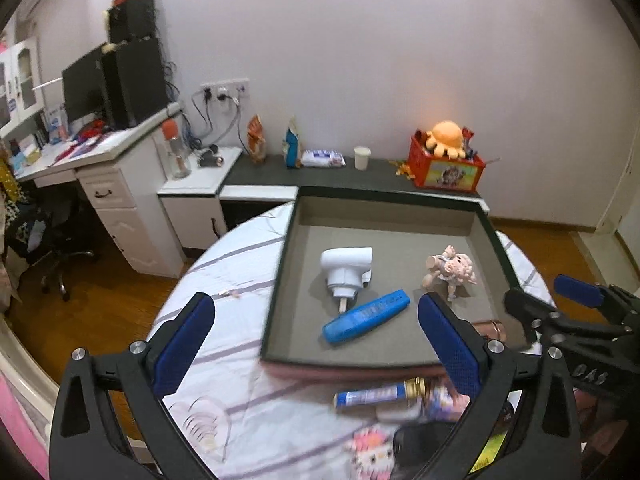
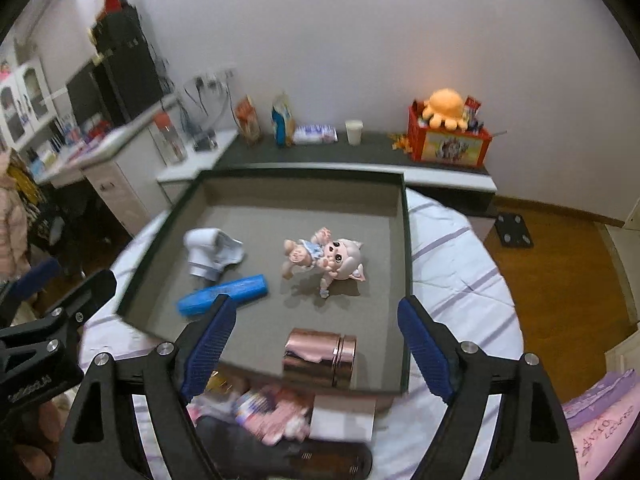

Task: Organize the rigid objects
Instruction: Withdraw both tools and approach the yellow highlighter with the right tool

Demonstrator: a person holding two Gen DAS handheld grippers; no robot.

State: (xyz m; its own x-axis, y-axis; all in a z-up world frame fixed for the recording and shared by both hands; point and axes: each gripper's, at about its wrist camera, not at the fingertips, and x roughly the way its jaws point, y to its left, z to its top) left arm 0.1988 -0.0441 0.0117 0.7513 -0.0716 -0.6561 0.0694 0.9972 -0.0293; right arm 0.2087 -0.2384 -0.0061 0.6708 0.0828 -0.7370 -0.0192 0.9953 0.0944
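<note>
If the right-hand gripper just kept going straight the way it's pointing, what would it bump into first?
Probably the pink metal canister lying in the tray, centred between the open right gripper fingers. Depth is hard to judge.

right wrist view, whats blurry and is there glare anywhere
Right wrist view: the clutter below the tray's near edge is smeared, the doll in the tray fairly sharp, the pink metal can shows bright reflections. Left wrist view: the near tube is blurred; straight edges bow from the fisheye.
</note>
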